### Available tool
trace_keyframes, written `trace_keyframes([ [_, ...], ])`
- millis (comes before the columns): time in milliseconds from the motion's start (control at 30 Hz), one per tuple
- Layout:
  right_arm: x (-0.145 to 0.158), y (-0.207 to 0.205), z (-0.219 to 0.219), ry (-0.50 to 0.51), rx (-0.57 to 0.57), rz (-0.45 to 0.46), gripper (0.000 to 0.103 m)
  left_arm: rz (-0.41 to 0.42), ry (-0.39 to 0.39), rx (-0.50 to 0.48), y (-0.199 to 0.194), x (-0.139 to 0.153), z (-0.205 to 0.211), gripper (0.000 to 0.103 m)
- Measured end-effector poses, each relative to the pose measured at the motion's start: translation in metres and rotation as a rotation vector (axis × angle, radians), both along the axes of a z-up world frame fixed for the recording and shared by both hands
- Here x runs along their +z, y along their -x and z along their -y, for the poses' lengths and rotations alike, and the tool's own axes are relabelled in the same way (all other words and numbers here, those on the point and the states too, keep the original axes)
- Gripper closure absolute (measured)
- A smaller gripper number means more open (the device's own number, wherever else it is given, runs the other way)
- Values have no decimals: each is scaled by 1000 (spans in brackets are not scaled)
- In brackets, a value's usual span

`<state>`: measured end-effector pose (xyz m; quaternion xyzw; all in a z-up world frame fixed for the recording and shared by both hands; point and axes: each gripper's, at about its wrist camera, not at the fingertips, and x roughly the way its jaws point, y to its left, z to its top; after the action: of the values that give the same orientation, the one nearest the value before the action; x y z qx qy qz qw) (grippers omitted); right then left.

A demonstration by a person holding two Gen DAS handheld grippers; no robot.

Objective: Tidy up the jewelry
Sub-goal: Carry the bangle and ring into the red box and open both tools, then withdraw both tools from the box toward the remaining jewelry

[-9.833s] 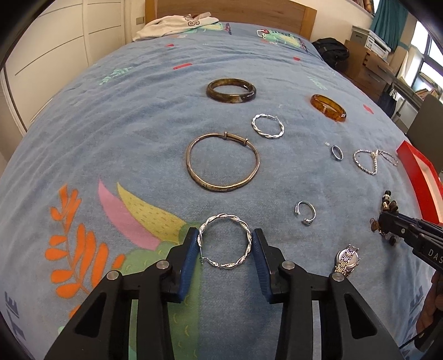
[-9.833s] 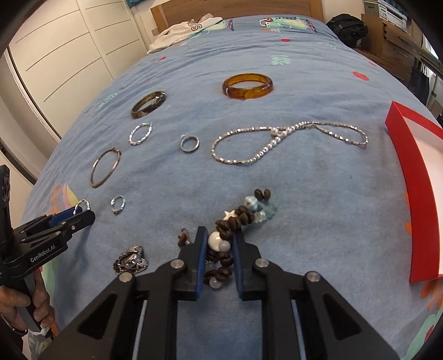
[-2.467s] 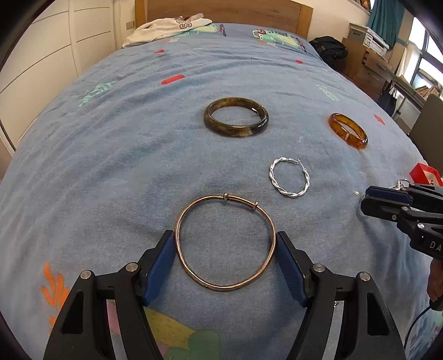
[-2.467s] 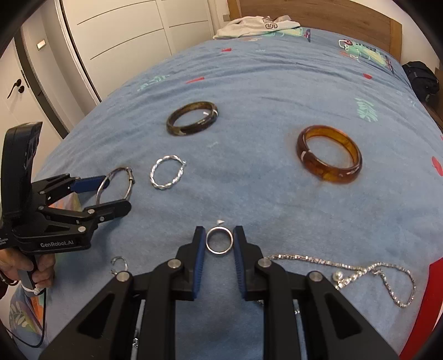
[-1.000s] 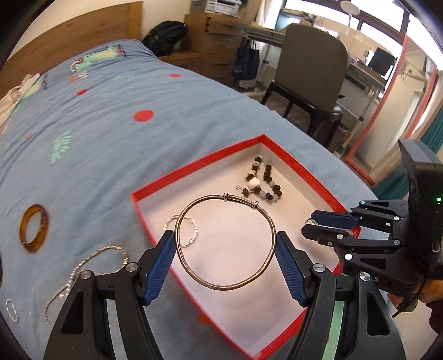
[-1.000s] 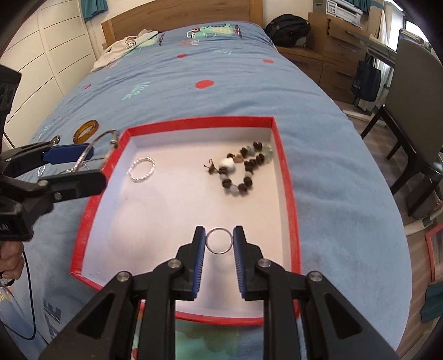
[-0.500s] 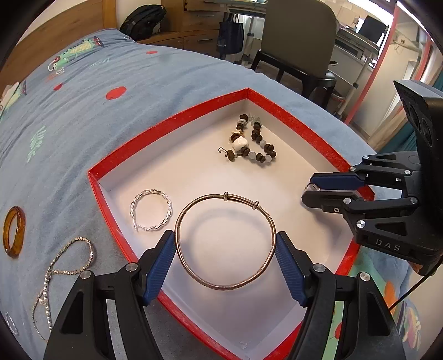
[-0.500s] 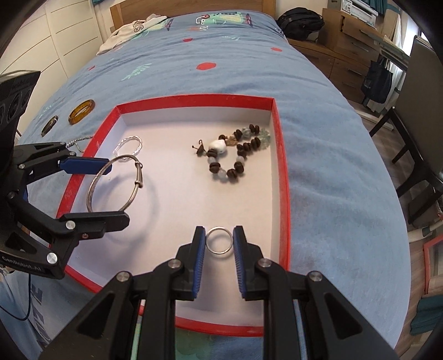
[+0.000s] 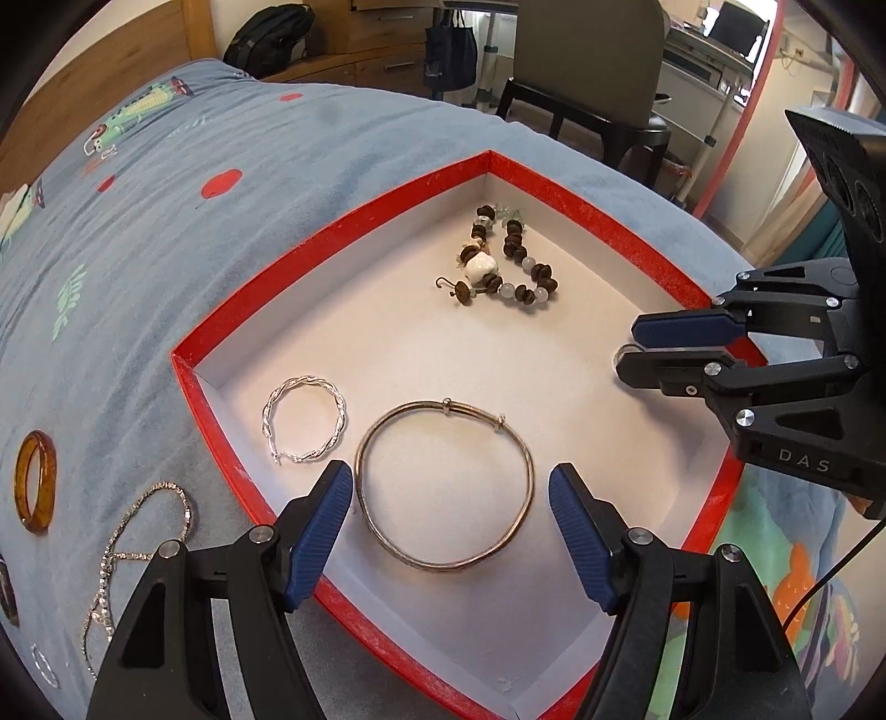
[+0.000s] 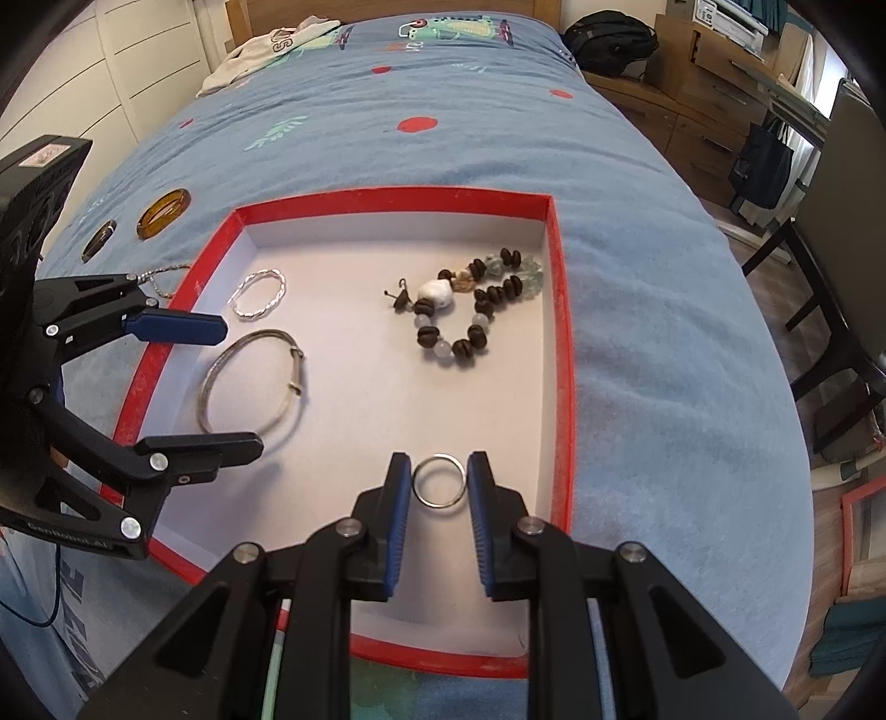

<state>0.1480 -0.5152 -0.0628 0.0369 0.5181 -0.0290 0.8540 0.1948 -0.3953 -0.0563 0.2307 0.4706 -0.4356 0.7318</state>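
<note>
My left gripper [image 9: 449, 501] is spread apart around the bangle [image 9: 444, 495], not touching it; bangle lies in the red box [image 9: 332, 227] by the twisted hoop [image 9: 305, 419]. My right gripper [image 10: 440, 481] stands slightly apart, ring [image 10: 439, 480] between, over the box's near right corner.

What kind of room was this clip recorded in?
Most likely a bedroom doubling as a study: the red tray sits on a bed with a blue patterned cover and wooden headboard, with a desk chair alongside.
</note>
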Motion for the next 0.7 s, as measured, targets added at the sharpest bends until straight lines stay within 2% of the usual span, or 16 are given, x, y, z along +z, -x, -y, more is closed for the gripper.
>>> trace_keyframes([
  [167, 3, 1, 2, -12, -11, -1, 82, -1, 44, 22, 0, 12, -5, 31],
  [333, 22, 11, 6, -19, -34, 40, 82, 36, 99, 45, 7, 45, -22, 31],
  [533, 66, 30, -2, 13, -54, 101, 82, 93, 175, 143, 15, 93, -68, 30],
  [700, 112, 45, -30, 29, -42, 169, 82, 145, 184, 220, 21, 122, -120, 29],
])
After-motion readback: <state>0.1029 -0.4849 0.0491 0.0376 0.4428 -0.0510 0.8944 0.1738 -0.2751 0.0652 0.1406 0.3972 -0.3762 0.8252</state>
